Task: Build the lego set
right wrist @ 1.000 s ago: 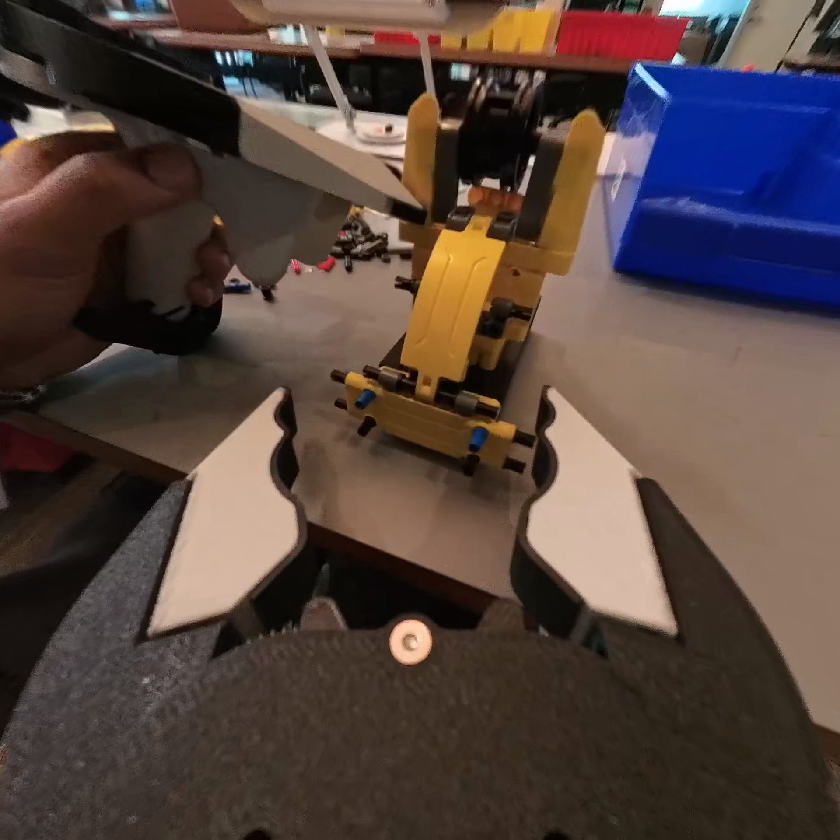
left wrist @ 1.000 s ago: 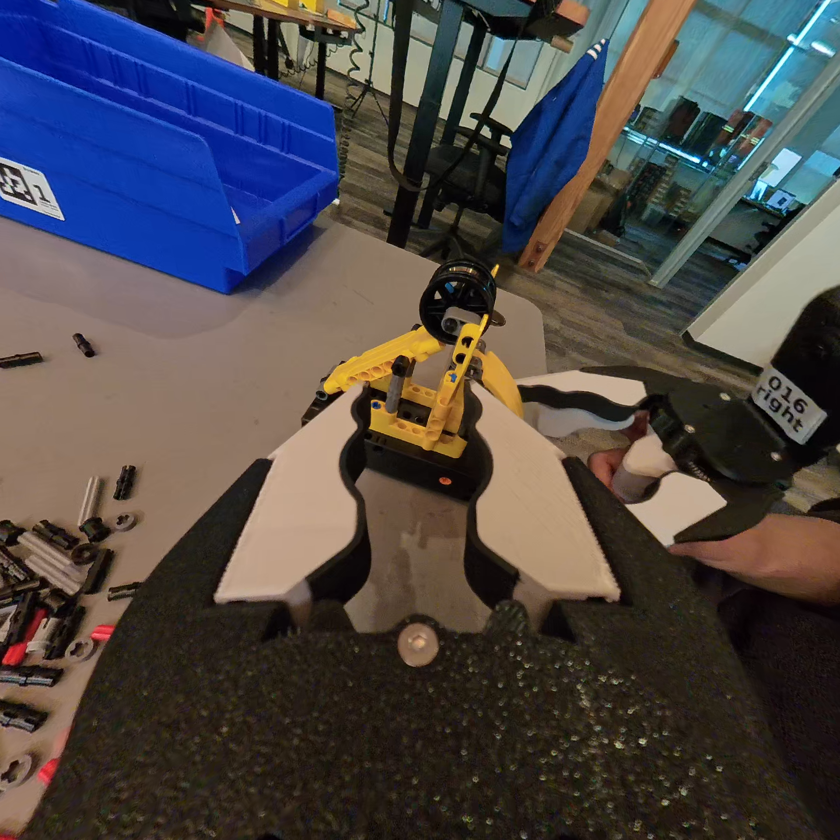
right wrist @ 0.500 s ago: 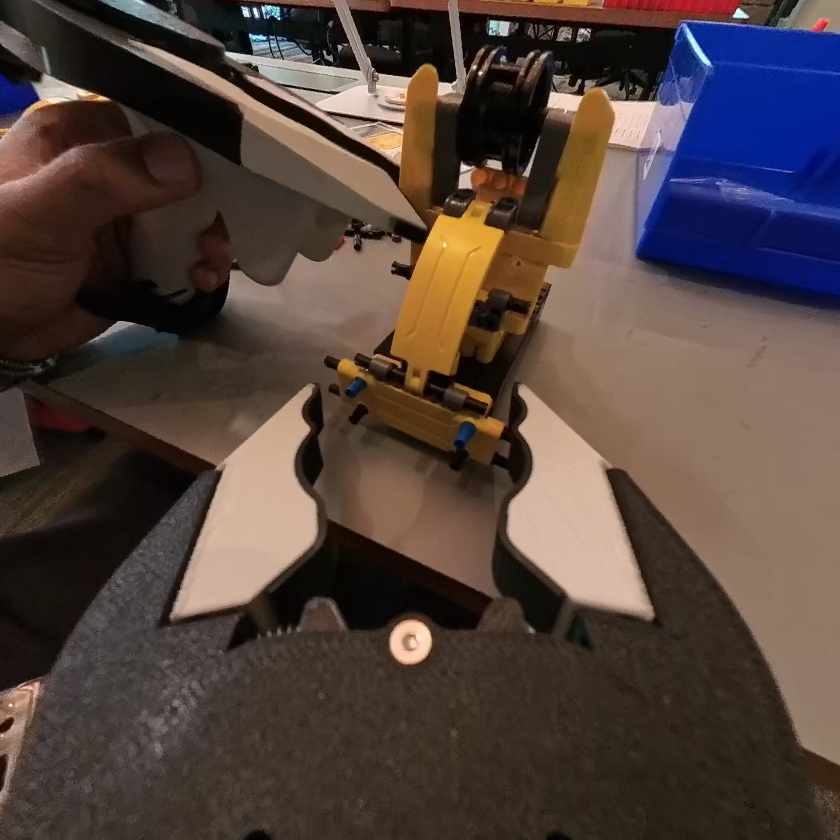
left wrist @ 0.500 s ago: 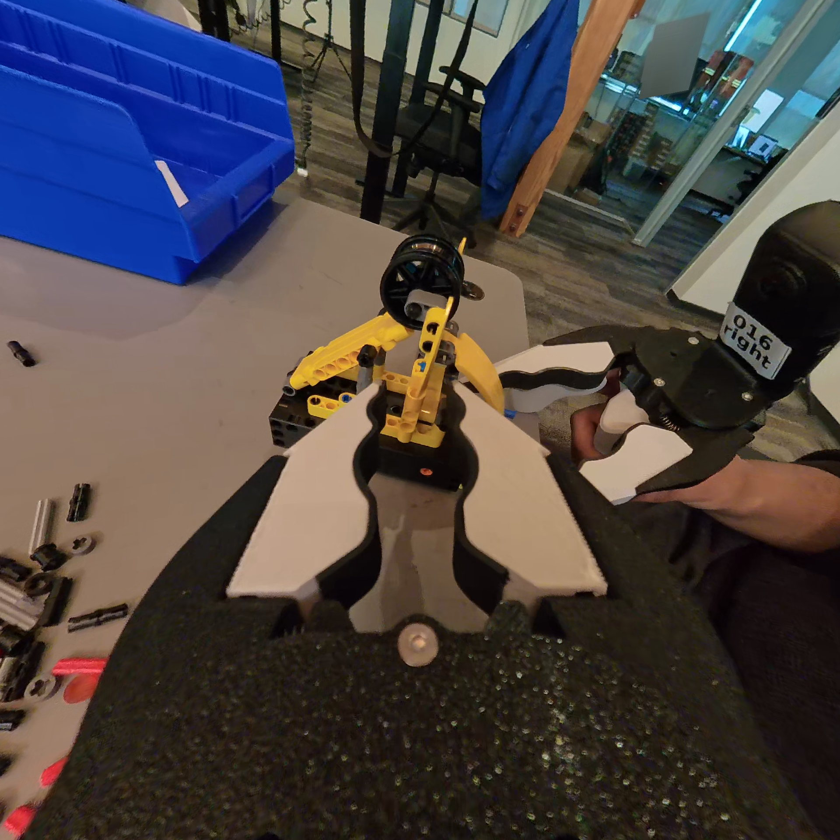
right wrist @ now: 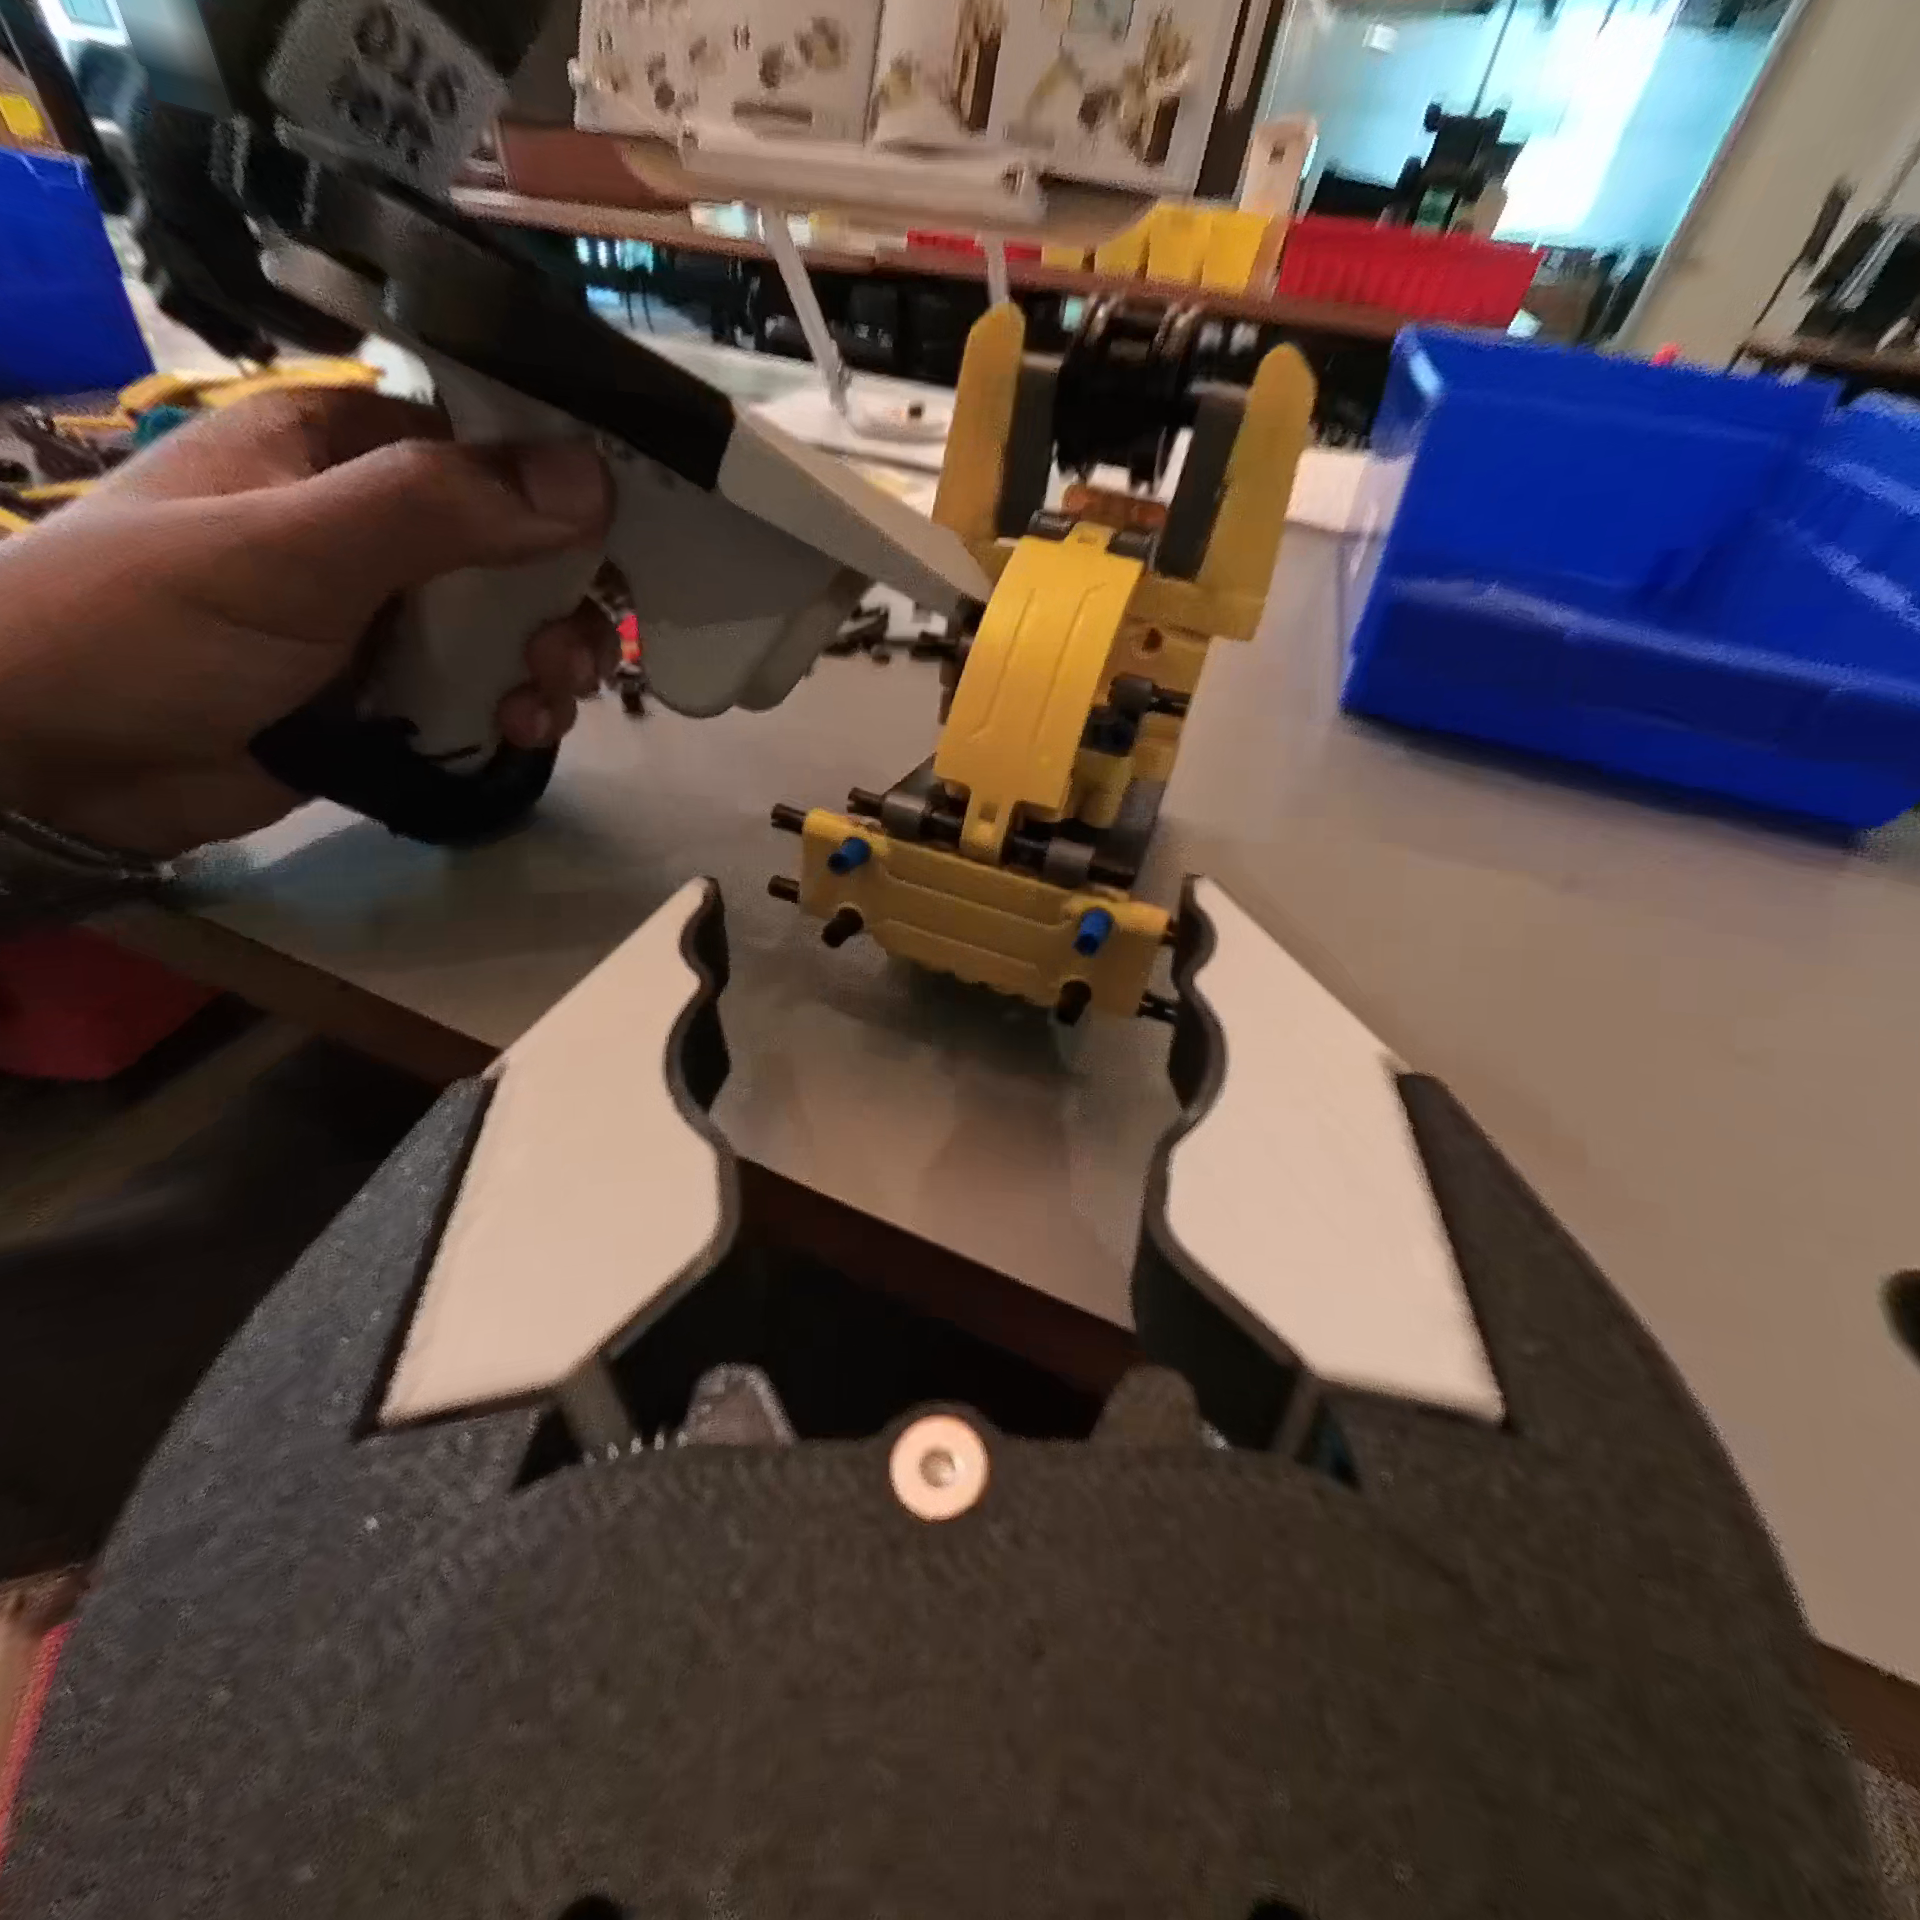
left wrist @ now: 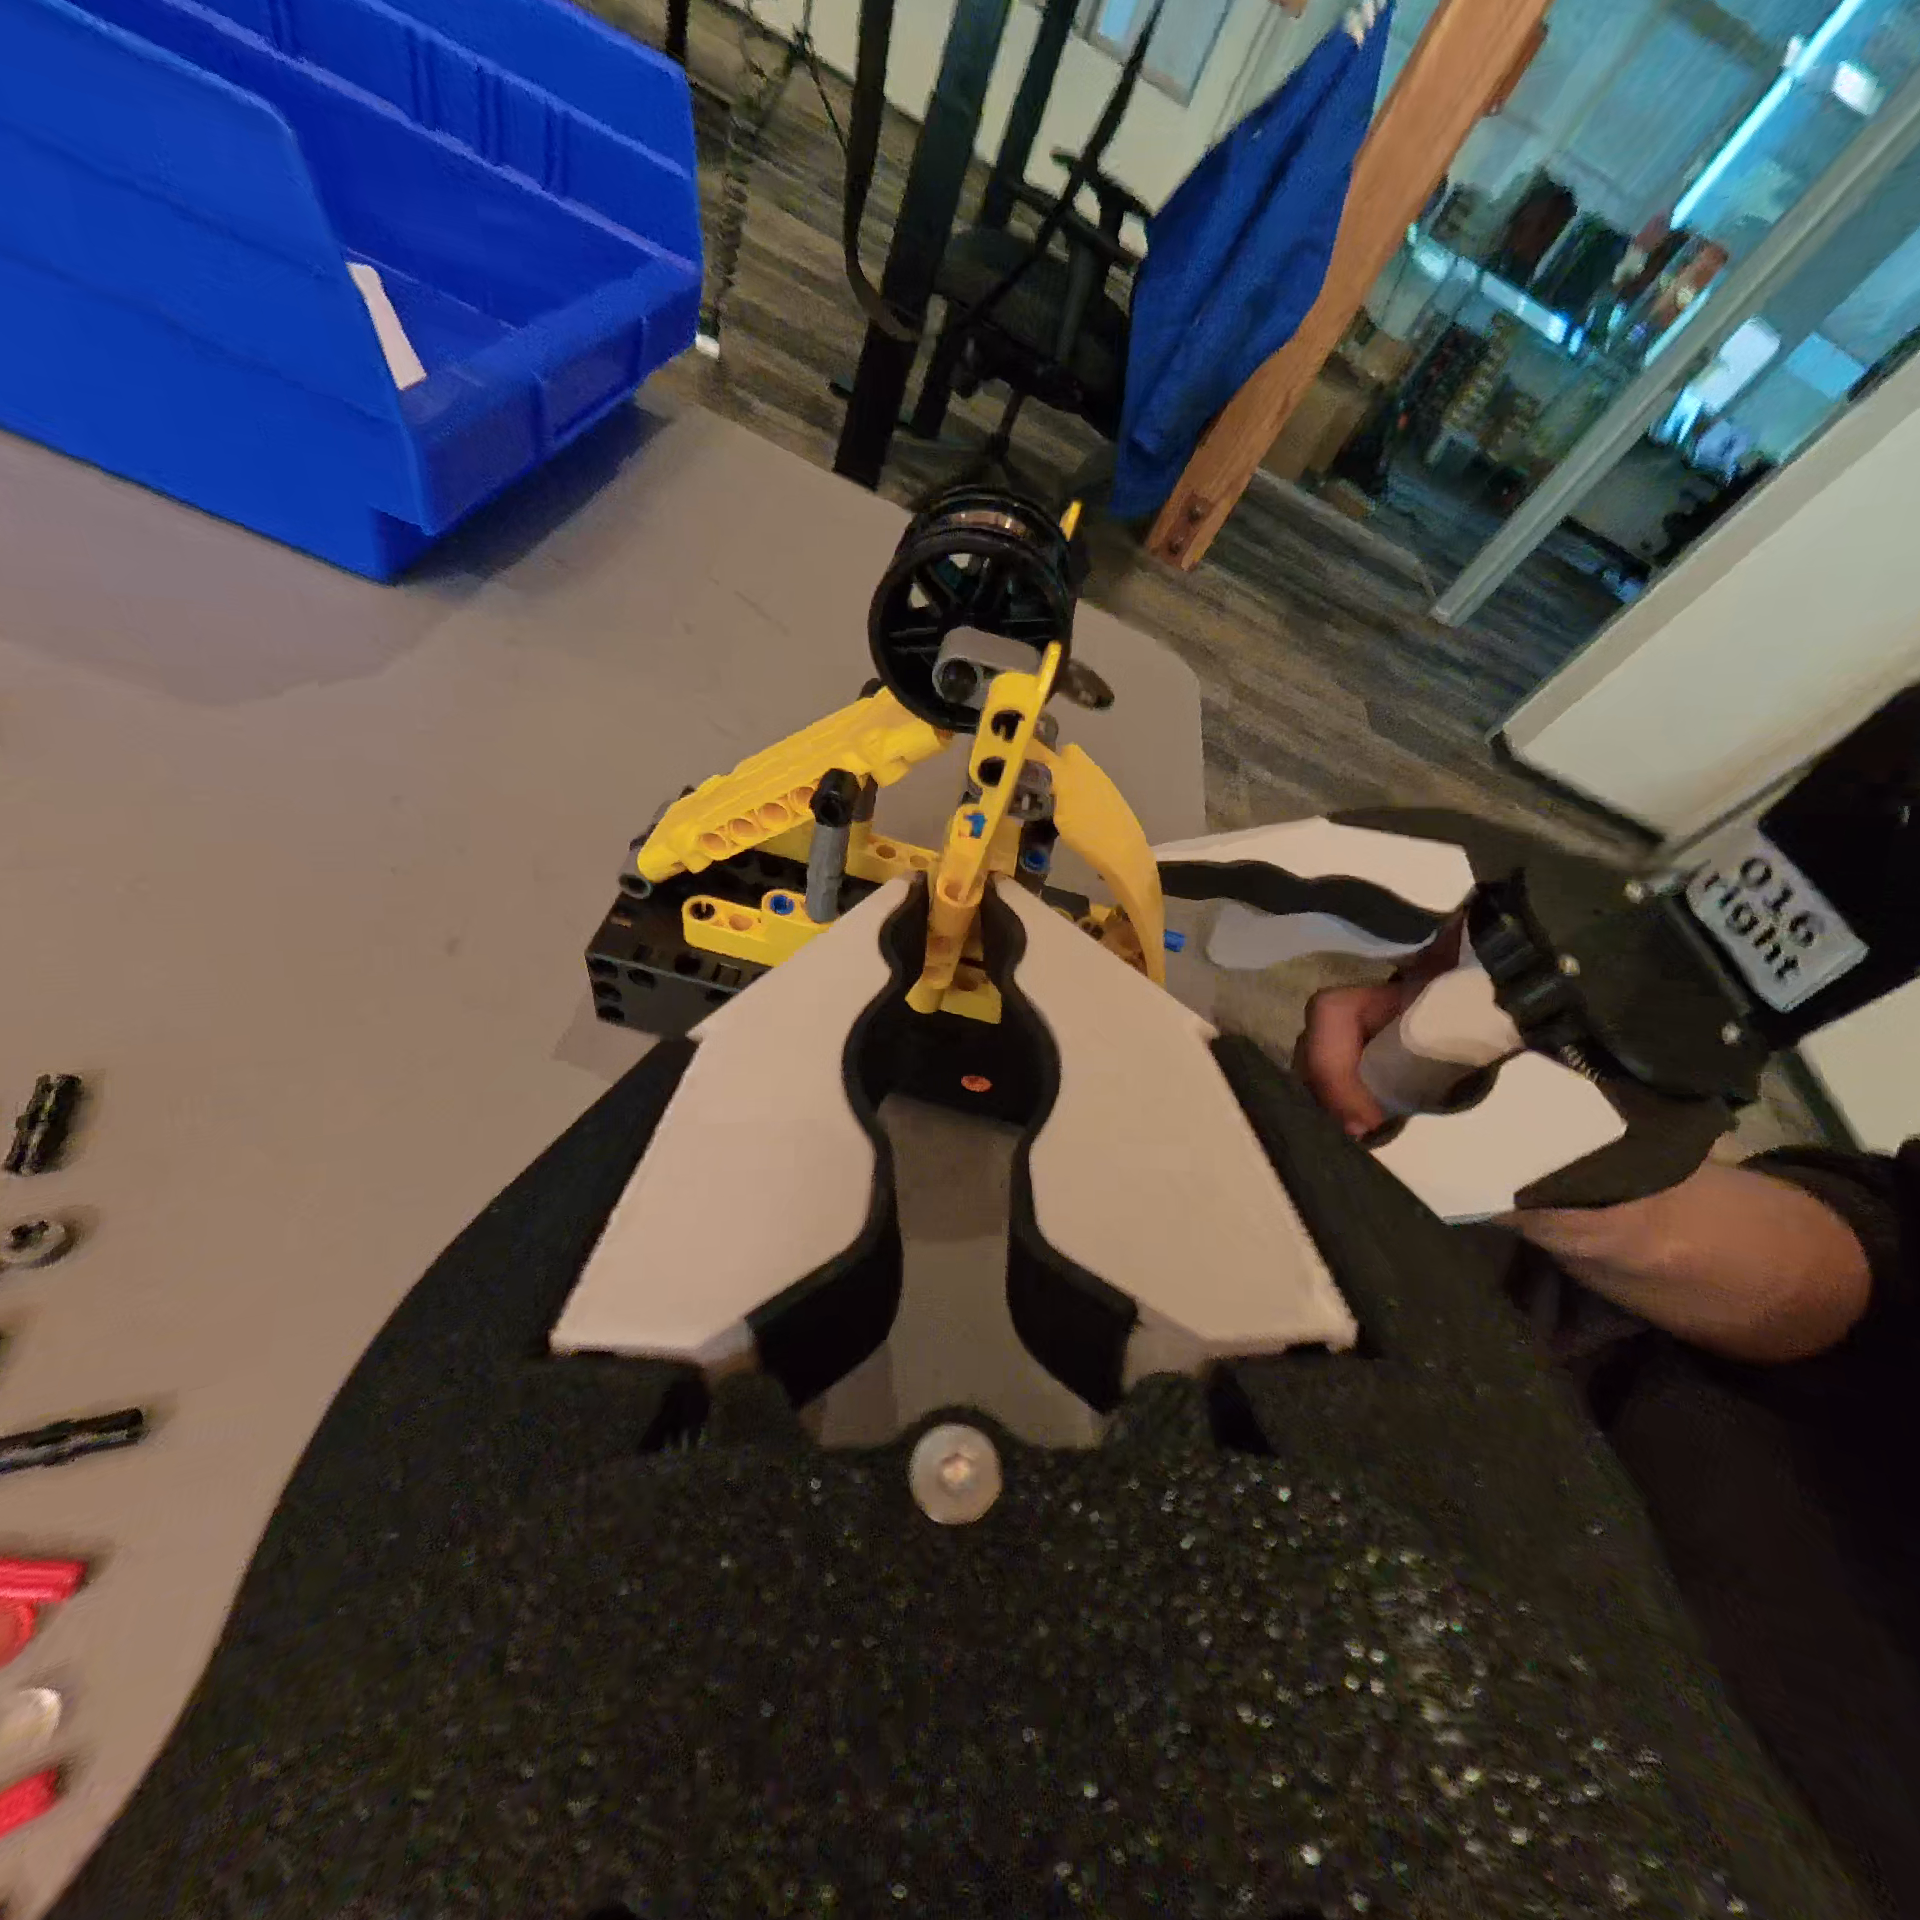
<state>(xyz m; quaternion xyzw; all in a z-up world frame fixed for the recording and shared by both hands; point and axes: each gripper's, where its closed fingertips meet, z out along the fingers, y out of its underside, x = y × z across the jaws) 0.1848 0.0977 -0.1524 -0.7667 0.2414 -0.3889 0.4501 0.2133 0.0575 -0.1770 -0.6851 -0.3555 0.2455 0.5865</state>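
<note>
**Currently: left pinching model, right spread at its base**

Left gripper comes in level from the near side, jaws nipped on a yellow upright beam of the yellow-and-black brick model standing near the table edge. Right gripper is low and level, jaws spread wide, flanking the model's yellow base, not gripping. Blue bin sits far left; loose parts near left.
</note>
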